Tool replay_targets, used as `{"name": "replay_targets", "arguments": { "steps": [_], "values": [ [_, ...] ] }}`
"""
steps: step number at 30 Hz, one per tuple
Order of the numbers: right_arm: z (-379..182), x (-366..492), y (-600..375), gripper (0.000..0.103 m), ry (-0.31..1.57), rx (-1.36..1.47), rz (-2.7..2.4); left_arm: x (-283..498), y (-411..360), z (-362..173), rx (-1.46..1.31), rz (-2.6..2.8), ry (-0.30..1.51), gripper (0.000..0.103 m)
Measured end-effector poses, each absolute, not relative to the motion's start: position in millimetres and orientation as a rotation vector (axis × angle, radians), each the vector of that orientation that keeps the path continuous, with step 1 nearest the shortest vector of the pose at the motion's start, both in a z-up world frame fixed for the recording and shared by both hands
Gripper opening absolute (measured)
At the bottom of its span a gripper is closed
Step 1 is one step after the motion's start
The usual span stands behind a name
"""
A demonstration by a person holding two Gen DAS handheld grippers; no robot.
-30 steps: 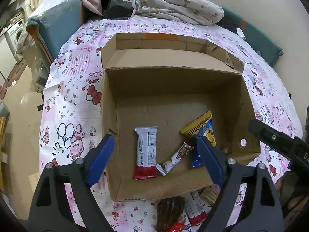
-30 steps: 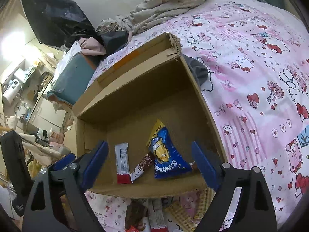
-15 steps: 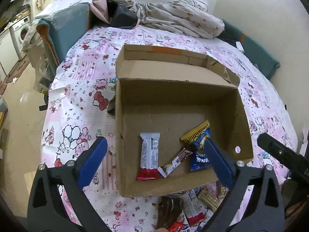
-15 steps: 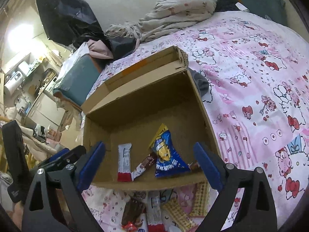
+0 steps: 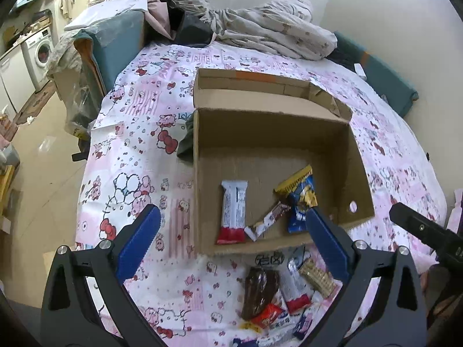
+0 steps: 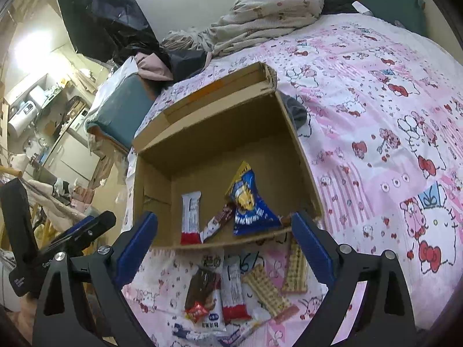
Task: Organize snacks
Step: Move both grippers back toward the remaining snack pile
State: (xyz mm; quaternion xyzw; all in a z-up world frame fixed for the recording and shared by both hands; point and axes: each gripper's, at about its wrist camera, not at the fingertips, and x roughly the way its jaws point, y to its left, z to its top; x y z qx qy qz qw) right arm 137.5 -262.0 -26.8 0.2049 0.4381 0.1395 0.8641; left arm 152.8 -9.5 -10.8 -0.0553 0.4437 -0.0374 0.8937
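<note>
Snacks split into 2 groups: 3 lie inside the open brown cardboard box (image 5: 272, 141) on the pink cartoon-print bedsheet (image 5: 139, 156), and a loose pile (image 6: 243, 289) waits on the sheet just in front of the box's near wall. Inside you have the white-and-red wrapped bar (image 5: 233, 212), the small brown-and-white candy bar (image 5: 267, 221) and the blue-and-yellow crinkled snack bag (image 5: 301, 202).

Your left gripper (image 5: 231, 240) and right gripper (image 6: 228, 245) both stand wide apart with nothing between the pads; both have just been opening, and each hangs above the near edge of the box, aimed down.

The pile is your likely trouble. The dark brown chocolate-coloured packet (image 6: 202, 292), the white-and-red bar (image 6: 234, 292) beside it and the 2 tan wafer packs (image 6: 269, 292) overlap, so closing on 1 may drag a neighbour or pinch only loose foil. The soft bed gives under pressure, so a flat wrapper could slip out. Your 2 grippers also sit close together, so reaching for the same spot risks a clash.
</note>
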Motion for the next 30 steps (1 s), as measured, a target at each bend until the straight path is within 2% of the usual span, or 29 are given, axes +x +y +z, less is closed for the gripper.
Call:
{"name": "replay_targets", "arguments": {
  "steps": [18, 25, 30],
  "values": [
    [-53.4, 115.3, -267.9, 0.096, 1.077, 0.489, 0.242, 116.0, 4.1, -32.4, -0.131, -0.032, 1.021, 0.099],
    [-55.6, 95.9, -256.6, 0.096, 1.079, 0.482, 0.262, 107.4, 7.9, -52.4, -0.131, 0.000, 1.103, 0.099],
    [-52.9, 83.5, -254.9, 0.096, 1.038, 0.450, 0.235, 100.7, 11.3, -51.4, -0.134, 0.012, 1.083, 0.099]
  ]
}}
